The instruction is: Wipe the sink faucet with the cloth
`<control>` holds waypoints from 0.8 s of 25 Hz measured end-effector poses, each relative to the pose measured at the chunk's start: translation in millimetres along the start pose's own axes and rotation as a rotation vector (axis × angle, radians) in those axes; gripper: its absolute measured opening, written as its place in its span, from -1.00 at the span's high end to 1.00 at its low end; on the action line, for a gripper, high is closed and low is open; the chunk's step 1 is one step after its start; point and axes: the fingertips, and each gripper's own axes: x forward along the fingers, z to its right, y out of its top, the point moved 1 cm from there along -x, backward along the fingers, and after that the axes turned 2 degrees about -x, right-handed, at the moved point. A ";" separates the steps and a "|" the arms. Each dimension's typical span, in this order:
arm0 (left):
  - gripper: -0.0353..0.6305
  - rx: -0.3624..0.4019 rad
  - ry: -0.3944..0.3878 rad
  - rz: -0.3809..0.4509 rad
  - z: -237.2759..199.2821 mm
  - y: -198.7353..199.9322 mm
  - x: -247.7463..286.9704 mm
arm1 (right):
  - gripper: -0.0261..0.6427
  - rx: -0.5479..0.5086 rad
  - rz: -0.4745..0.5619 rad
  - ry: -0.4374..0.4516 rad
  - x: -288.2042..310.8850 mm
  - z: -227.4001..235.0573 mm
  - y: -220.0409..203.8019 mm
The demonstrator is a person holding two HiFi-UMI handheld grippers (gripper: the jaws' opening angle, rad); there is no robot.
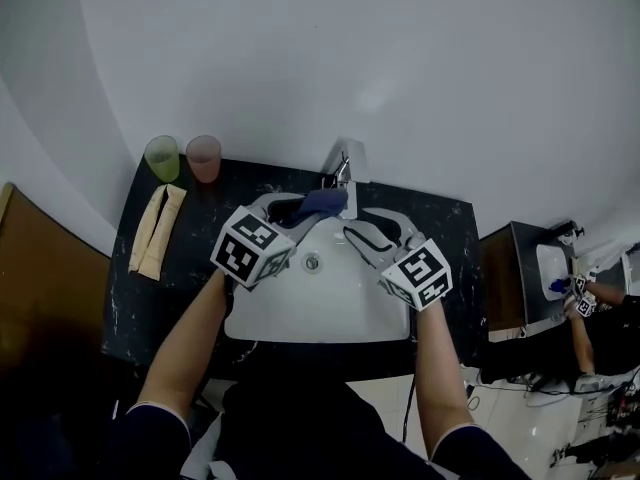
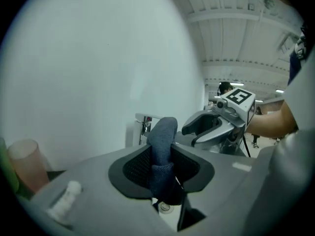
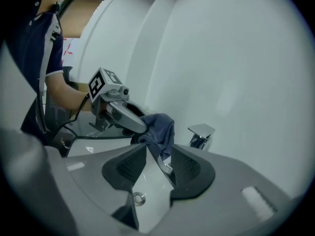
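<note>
Cloth [image 1: 320, 204], dark blue and bunched up, sits at the back of the white sink [image 1: 330, 313], right in front of the faucet [image 1: 342, 171]!
— Who's got hold of it?
— The left gripper [image 1: 298, 211], no question. Look along its own jaws: both black pads are pressed flat on the fabric, with a rounded fold poking up above them and the rest hanging below.
— Is it on the chrome, though?
— Close, very close, but I can't tell you whether fabric meets metal. From the right gripper view the cloth hangs just left of the faucet's flat top, with a sliver of white wall between the two. A small bit of chrome peeks out under the cloth, and I can't make out what it is.
— And the right gripper [image 1: 362, 231]?
— Its jaws are standing apart with nothing pinched. It hovers over the basin just beside the left one, both noses aimed at the faucet. Between its pads you see bare white basin, with the drain [image 3: 139, 197] down below.
— What about the rest of the counter?
— On the dark countertop [image 1: 440, 228], well off to the left, a green cup [image 1: 162, 157] and a pink cup [image 1: 204, 157] stand side by side against the wall. A folded beige towel [image 1: 157, 230] lies just in front of them
</note>
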 end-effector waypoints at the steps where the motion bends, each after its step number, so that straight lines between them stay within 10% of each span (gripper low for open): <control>1: 0.56 -0.027 0.002 0.015 -0.8 -2.9 4.7 | 0.46 0.005 -0.006 -0.010 4.1 2.4 -3.2; 20: 0.55 -0.218 0.121 0.022 -58.6 -28.8 87.3 | 0.59 0.073 0.000 0.004 31.9 19.3 -17.5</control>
